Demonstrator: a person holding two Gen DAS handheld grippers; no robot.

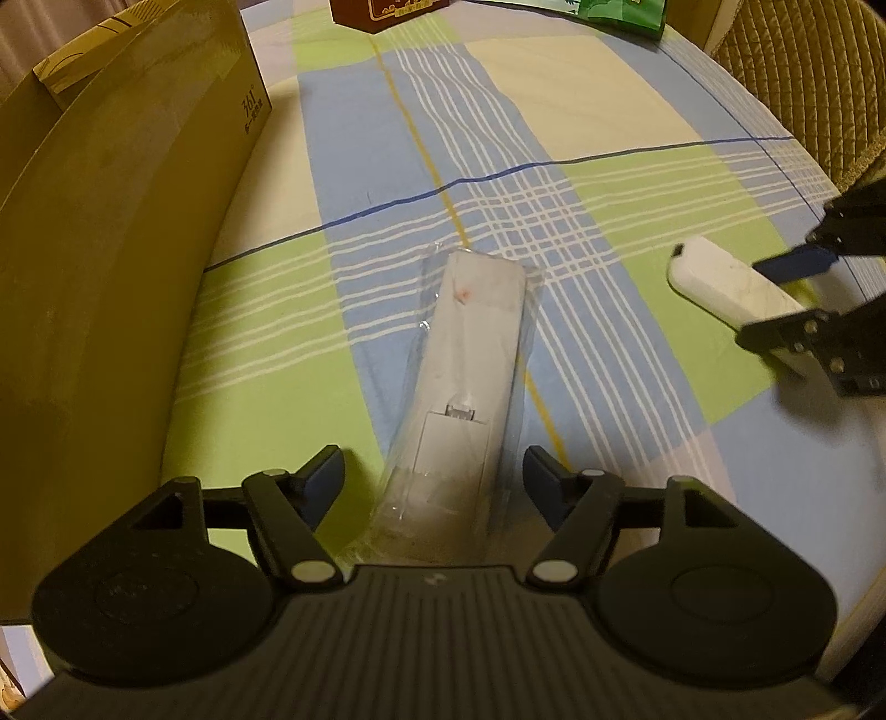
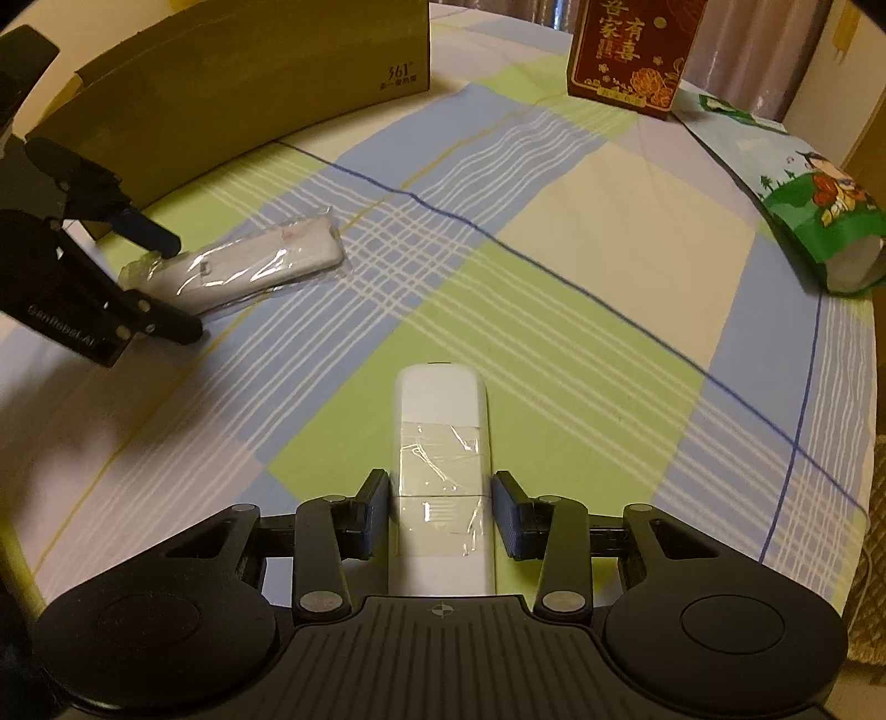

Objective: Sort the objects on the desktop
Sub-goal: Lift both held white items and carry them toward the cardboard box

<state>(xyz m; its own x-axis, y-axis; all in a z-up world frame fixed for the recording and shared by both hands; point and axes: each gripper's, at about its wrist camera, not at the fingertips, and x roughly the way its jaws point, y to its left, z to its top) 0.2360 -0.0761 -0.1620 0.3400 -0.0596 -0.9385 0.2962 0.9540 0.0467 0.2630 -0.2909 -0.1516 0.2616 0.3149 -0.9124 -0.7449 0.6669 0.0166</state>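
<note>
A white remote in a clear plastic sleeve (image 1: 470, 365) lies on the checked tablecloth between the fingers of my left gripper (image 1: 434, 476), which is open with gaps on both sides. It also shows in the right wrist view (image 2: 249, 266), with the left gripper (image 2: 166, 288) around its near end. A second white remote with clear tape bands (image 2: 443, 476) lies between the pads of my right gripper (image 2: 440, 509). The pads stand close to its sides with small gaps, so it looks open. In the left wrist view this remote (image 1: 731, 288) sits at the right inside the right gripper (image 1: 786, 293).
A large cardboard box (image 1: 111, 249) stands along the left, seen also in the right wrist view (image 2: 232, 88). A dark red gift box (image 2: 631, 50) and a green snack bag (image 2: 814, 199) sit at the far side. A quilted chair back (image 1: 803, 72) is beyond the table edge.
</note>
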